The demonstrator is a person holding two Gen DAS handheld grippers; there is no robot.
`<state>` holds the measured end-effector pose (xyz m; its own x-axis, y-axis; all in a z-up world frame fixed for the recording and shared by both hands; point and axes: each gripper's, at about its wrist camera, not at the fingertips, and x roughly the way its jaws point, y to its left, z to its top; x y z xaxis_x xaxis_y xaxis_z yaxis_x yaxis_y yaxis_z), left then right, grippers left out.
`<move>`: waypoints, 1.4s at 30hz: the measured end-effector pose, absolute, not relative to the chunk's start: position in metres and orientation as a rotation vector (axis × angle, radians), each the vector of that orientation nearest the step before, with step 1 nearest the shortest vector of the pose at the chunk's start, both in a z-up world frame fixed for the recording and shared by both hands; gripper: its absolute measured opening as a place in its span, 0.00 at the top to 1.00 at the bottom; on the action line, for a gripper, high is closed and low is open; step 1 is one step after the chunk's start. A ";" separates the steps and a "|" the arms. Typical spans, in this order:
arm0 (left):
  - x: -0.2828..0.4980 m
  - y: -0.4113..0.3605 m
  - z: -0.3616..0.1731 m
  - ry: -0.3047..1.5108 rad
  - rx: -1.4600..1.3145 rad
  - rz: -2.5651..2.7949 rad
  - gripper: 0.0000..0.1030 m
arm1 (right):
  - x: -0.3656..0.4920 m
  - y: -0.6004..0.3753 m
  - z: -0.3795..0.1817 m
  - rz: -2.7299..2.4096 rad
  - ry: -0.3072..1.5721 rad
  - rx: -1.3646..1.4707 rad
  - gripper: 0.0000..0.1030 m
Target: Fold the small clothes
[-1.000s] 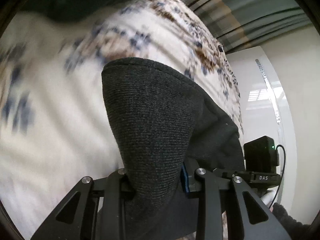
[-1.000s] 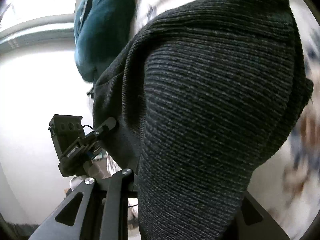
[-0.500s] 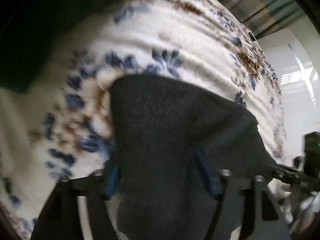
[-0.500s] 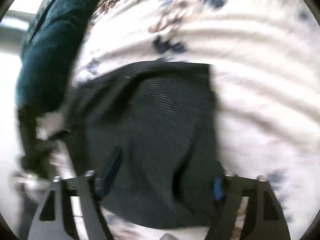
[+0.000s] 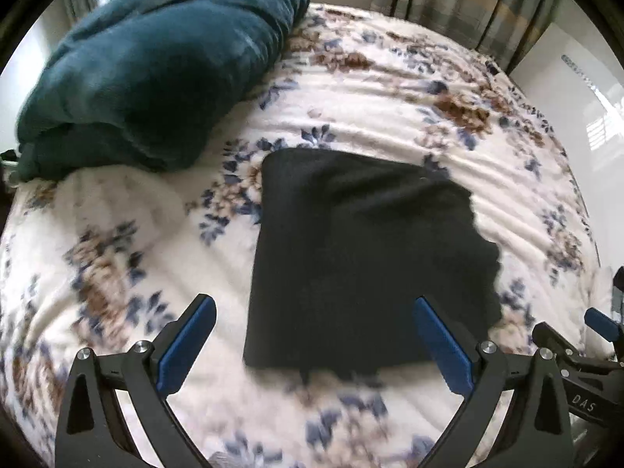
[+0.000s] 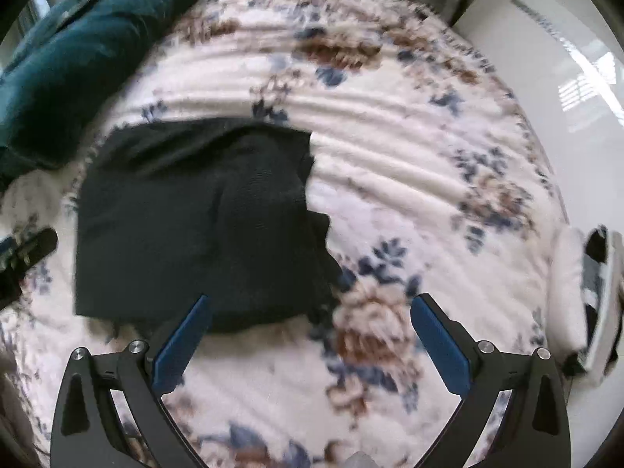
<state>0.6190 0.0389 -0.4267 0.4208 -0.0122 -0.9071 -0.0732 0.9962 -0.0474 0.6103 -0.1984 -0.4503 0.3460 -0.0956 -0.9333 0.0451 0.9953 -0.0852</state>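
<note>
A dark knit garment [image 5: 362, 257] lies folded flat in a rough rectangle on the floral bed cover [image 5: 117, 234]. It also shows in the right wrist view [image 6: 195, 226], left of centre. My left gripper [image 5: 312, 304] is open and empty, held above the garment's near edge. My right gripper [image 6: 308, 304] is open and empty, just right of the garment's near right corner. The right gripper's tip [image 5: 600, 327] shows at the right edge of the left wrist view.
A folded teal blanket [image 5: 156, 70] lies at the far left of the bed, also in the right wrist view [image 6: 78, 58]. Striped curtains [image 5: 468, 0] hang behind. A white wall [image 5: 577, 78] is on the right. A white object [image 6: 585, 296] sits at the bed's right edge.
Both grippers were shut on the dark garment and held it up. They laid it on the bed, opened and pulled back from it.
</note>
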 end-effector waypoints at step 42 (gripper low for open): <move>0.268 -0.026 -0.060 0.755 -0.045 0.082 0.00 | 0.216 -0.244 0.004 -0.071 0.691 -0.051 0.00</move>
<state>0.2681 -0.0258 -0.0599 0.7255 0.0586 -0.6857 -0.0907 0.9958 -0.0108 0.2161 -0.2439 0.0041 0.7683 -0.0825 -0.6348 0.0488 0.9963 -0.0704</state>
